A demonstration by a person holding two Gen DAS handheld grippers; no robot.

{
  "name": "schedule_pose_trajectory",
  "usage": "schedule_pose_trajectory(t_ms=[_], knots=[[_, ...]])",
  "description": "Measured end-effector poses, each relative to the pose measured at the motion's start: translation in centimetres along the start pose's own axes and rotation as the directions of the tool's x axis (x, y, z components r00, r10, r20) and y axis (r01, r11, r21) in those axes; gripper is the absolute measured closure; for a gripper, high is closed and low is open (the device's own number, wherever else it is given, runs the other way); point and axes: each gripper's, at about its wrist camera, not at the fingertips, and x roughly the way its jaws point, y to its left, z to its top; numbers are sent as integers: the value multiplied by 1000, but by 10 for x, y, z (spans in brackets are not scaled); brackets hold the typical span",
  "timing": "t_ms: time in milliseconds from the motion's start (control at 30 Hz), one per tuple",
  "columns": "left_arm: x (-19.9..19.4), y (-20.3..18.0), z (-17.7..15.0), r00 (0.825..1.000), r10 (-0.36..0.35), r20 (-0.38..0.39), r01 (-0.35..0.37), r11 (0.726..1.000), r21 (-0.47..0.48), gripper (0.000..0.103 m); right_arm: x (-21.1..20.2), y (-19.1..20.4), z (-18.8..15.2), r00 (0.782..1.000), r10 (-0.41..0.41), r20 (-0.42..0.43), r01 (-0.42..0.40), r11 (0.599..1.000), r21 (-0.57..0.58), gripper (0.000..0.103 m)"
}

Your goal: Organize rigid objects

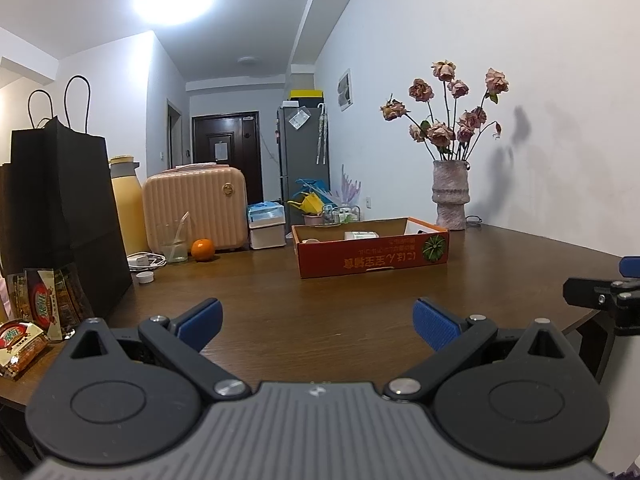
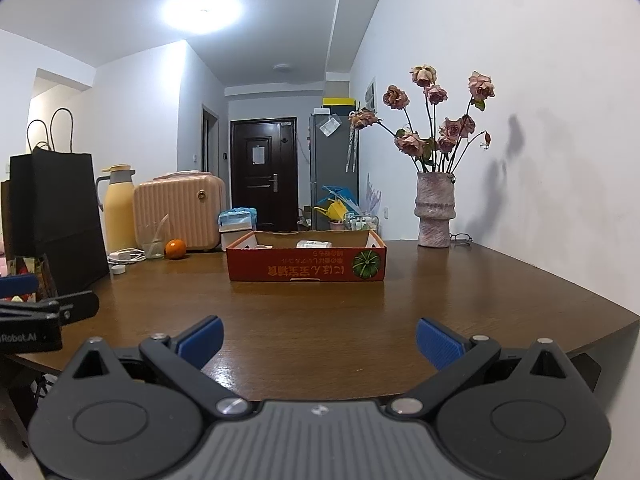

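Both grippers held wide open and empty before the cardboard tray [image 2: 306, 266]
Left gripper [image 1: 318, 322], right gripper [image 2: 319, 342]: the small white box [image 2: 314, 244] inside is judged light and stiff, best pinched across its sides

Brown wooden table [image 2: 320, 320] with red cardboard box [image 2: 306, 266], vase [image 2: 435, 210], orange [image 2: 175, 248], possibly glasses [image 2: 461, 237].

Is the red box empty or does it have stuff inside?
Not empty. The open-topped red cardboard box holds a white carton and another pale item peeking above its rim.
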Motion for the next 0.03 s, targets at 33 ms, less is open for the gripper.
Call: schedule_pose_trajectory(t_ms=[33], knots=[[0,-1,0,1000,-6,-3,6,1000,1,0,0,0,0,1000,1,-1,-1,1000,2,0]])
